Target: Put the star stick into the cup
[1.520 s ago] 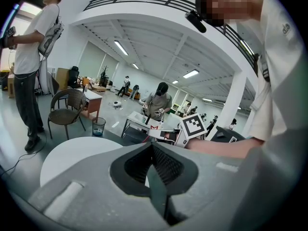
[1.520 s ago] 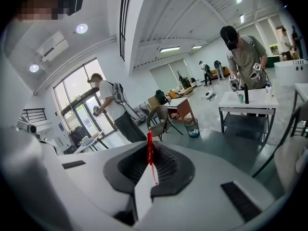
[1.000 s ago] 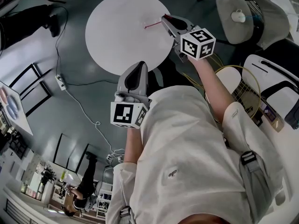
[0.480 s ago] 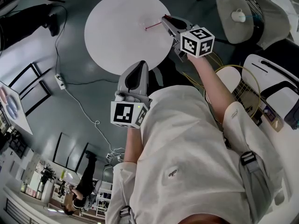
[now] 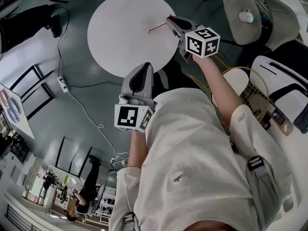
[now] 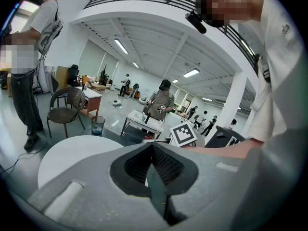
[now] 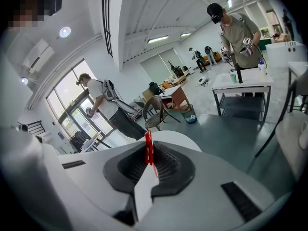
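Note:
The star stick (image 7: 148, 150) is thin and red. My right gripper (image 7: 148, 163) is shut on it, and the star end stands up between the jaws. In the head view the stick (image 5: 156, 27) pokes out leftward from the right gripper (image 5: 169, 19) over the right part of the round white table (image 5: 120, 32). My left gripper (image 5: 143, 67) hovers at the table's near edge, shut with nothing in it; the left gripper view shows its jaws pressed together (image 6: 153, 150). No cup shows on the table in any view.
Grey floor surrounds the table, with a white cable (image 5: 82, 107) trailing at the left. Padded seats (image 5: 260, 18) stand at the right, one bearing a small white object (image 5: 245, 17). A wicker chair (image 6: 67, 107) and a person (image 6: 29, 66) stand beyond the table.
The right gripper's marker cube has shifted very slightly. The stick stays gripped and the left gripper has not moved.

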Tool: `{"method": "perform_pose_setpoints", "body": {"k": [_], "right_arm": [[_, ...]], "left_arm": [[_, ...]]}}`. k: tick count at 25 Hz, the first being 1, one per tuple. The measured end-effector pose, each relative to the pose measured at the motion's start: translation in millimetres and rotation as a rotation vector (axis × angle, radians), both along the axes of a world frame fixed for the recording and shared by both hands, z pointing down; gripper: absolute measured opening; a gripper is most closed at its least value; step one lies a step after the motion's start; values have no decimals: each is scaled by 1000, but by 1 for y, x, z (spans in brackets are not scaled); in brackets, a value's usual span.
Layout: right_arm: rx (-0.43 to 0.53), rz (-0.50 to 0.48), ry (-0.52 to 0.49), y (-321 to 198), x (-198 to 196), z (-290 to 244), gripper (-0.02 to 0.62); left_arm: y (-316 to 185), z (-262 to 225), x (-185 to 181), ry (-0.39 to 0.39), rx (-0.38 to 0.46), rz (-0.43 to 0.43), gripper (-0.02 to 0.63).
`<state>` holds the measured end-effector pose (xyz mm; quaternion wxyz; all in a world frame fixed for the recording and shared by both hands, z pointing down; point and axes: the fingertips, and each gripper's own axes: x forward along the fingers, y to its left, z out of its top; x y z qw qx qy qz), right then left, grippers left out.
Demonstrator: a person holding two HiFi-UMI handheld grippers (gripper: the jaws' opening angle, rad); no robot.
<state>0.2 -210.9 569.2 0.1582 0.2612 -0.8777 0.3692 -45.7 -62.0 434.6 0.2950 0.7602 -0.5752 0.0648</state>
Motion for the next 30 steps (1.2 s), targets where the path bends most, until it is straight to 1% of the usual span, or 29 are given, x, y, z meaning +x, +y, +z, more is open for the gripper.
{"method": "perform_pose_setpoints", "body": {"k": [10,18,30], "right_arm": [[-13,-11,17,5,-1,8,32],[-25,-15,20,9,-5,11,49],[-36,-7,5,11,2,15,79]], "left_arm": [[2,0,-2,2,2,0,9],[6,-1,-5,-1,4,-8,9],[9,1,-3,-1,3,-9,9]]}}
